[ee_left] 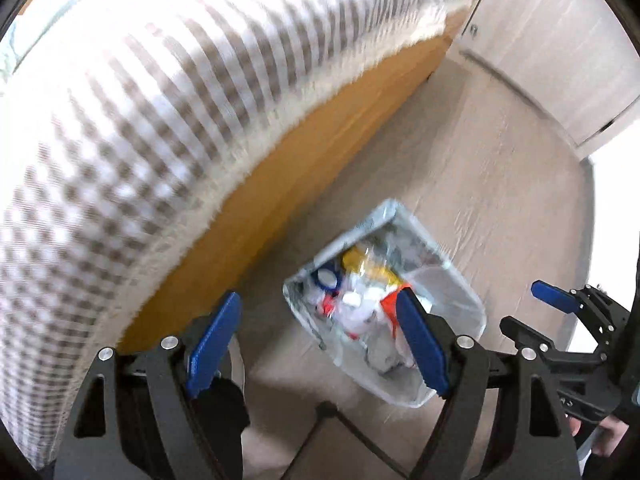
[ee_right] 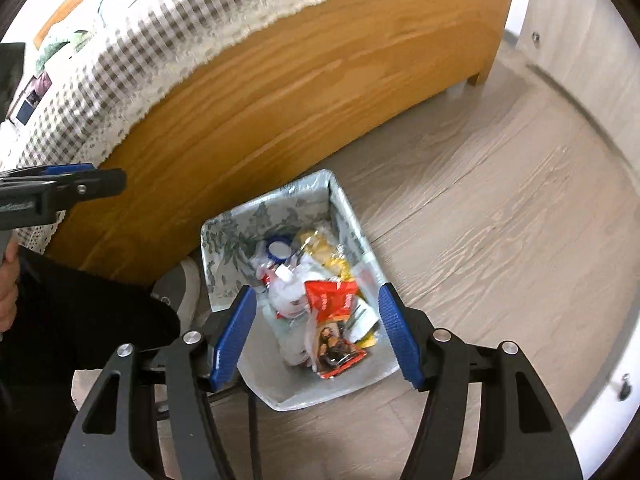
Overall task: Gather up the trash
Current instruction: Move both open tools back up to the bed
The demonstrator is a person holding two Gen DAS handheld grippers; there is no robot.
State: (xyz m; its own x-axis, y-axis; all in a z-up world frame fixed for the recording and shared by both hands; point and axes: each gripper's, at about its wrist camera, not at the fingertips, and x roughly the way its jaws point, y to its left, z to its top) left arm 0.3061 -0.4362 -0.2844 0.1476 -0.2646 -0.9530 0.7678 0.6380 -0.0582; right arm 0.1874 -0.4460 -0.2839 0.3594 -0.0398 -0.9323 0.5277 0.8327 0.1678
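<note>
Bin (ee_right: pixel 348 216) beside bed frame (ee_right: pixel 280 92), shoe (ee_right: pixel 188 284) only in right view

The bin (ee_right: pixel 344 216) stands on the floor (ee_right: pixel 500 220) beside the bed (ee_right: pixel 280 92), trash (ee_right: pixel 332 300) inside

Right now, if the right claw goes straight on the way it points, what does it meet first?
Probably the red wrapper on top of the trash in the bin; the right claw is open and empty above it, though depth is unclear.
</note>
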